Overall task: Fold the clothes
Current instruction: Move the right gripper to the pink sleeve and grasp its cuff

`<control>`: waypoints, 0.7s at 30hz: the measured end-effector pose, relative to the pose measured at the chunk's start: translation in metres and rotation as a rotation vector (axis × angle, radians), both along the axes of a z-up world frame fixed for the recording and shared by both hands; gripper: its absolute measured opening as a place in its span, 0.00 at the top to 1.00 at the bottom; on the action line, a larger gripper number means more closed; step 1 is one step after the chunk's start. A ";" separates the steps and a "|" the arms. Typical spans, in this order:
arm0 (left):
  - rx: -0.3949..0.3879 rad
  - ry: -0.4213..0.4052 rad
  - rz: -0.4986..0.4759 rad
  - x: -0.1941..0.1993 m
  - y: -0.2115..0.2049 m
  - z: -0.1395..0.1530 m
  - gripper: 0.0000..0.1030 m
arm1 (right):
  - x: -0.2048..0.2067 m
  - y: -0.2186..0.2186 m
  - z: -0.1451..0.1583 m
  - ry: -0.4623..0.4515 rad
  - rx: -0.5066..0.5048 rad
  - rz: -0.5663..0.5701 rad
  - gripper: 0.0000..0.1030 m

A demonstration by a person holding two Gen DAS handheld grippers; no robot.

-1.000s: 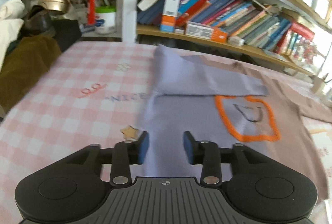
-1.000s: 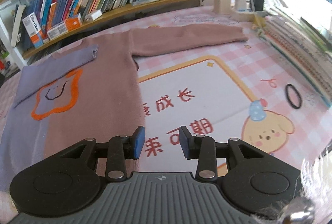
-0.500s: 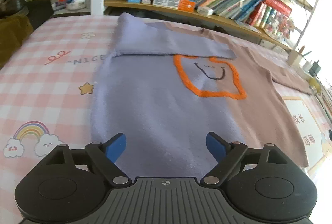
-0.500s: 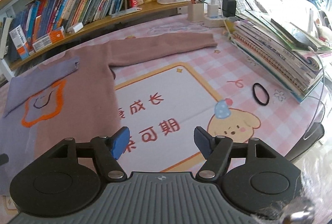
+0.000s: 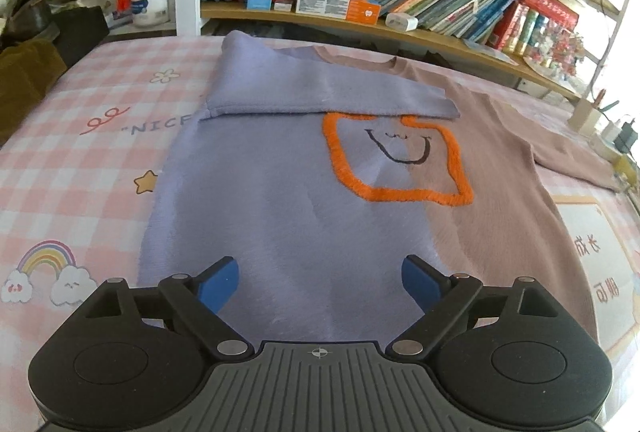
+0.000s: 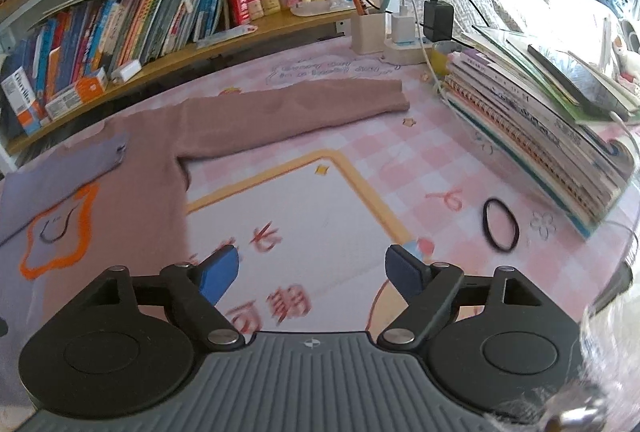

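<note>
- Two grippers: your left gripper (image 5: 318, 282) and right gripper (image 6: 312, 270) show jaws spread, just widened, holding nothing.
- Lilac-and-mauve knitted sweater (image 5: 304, 192) lies flat on the worktop (image 5: 80, 160).

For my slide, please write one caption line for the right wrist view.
Open right gripper above the pink mat, beside the sweater whose brown sleeve lies unfolded.

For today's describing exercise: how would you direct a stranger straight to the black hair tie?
Start at the tall stack of books on the pink checked tablecloth. Just in front of it lies the hair tie, a thin black loop, the only ring-shaped thing there.
</note>
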State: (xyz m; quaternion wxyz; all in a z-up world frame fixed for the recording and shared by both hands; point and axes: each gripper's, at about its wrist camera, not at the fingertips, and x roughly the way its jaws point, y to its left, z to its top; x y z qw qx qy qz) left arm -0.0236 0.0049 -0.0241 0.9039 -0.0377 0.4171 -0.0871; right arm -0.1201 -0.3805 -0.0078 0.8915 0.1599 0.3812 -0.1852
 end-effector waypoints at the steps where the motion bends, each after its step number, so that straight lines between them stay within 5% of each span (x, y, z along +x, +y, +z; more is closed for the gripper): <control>1: 0.005 0.003 0.015 0.000 -0.005 0.000 0.11 | 0.004 -0.008 -0.001 -0.002 0.005 0.002 0.23; 21: 0.136 0.082 0.259 -0.039 -0.102 -0.005 0.11 | 0.094 -0.158 -0.035 0.042 0.071 0.157 0.23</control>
